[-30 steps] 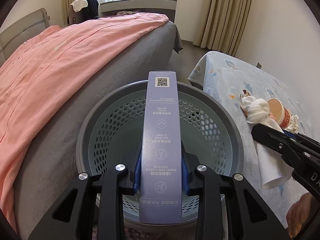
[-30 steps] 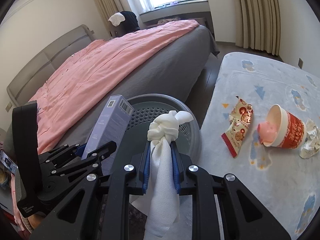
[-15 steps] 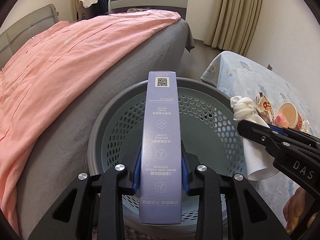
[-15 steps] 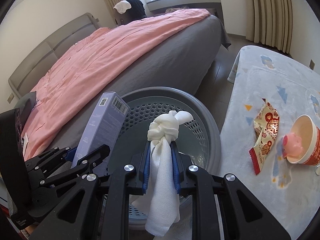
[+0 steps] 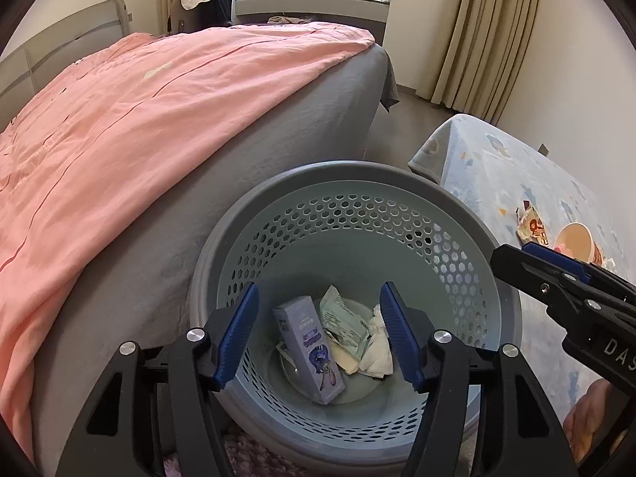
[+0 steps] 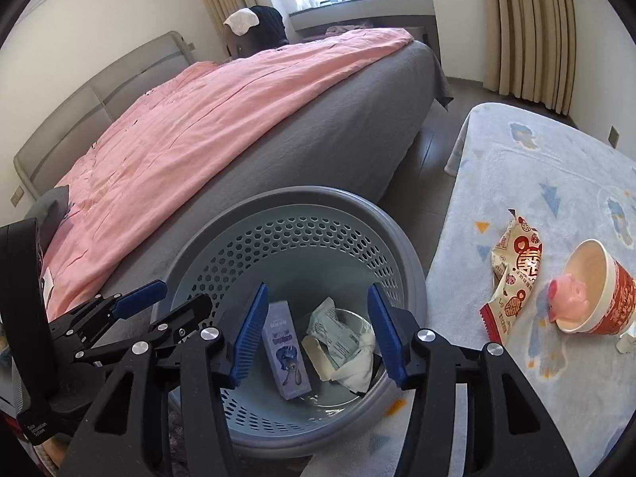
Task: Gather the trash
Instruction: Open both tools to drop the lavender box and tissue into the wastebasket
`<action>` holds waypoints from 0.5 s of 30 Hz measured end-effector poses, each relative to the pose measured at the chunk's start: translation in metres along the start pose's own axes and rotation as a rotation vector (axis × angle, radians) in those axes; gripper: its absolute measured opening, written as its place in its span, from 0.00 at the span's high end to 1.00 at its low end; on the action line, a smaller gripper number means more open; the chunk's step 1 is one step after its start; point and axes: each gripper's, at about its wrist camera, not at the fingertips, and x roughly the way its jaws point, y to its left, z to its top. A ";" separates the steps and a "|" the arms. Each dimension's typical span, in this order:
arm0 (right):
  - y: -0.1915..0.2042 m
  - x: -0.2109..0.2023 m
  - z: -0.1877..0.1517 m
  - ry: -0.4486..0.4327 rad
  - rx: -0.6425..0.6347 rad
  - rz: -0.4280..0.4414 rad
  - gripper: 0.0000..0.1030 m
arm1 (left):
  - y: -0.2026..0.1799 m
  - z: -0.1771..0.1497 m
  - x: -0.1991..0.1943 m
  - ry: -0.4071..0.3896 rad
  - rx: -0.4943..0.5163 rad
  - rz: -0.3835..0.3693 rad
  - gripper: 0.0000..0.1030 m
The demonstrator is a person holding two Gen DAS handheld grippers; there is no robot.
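1. While both tongs hang over the grey perforated basket, each stands spread apart with nothing between its blue pads: the left gripper and the right gripper.
2. At the basket's bottom lie the purple box, a crumpled white tissue and a pale green-printed wrapper, all touching one another.
3. From the right wrist view, the same box, wrapper and tissue show, with the basket rim just beside the bed.
4. Only the right wrist view shows clearly what lies on the blue patterned blanket: a red-and-cream snack packet, a red paper cup on its side and a pink pig toy at the cup's mouth.
5. The left wrist view catches just the packet's edge and the cup's rim behind the right gripper's arm.
6. That view alone shows a patch of the person's skin at the lower right.
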 end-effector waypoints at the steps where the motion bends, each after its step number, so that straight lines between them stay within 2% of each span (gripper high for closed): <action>1: 0.001 0.000 0.000 0.000 -0.002 -0.003 0.48 | 0.001 0.000 0.000 0.000 -0.003 0.000 0.41; 10: 0.005 -0.001 -0.002 -0.003 -0.009 -0.022 0.47 | 0.005 0.001 0.000 -0.007 -0.026 0.014 0.40; 15: 0.004 -0.003 -0.003 -0.008 -0.006 -0.033 0.43 | 0.006 0.000 -0.003 -0.022 -0.034 0.007 0.36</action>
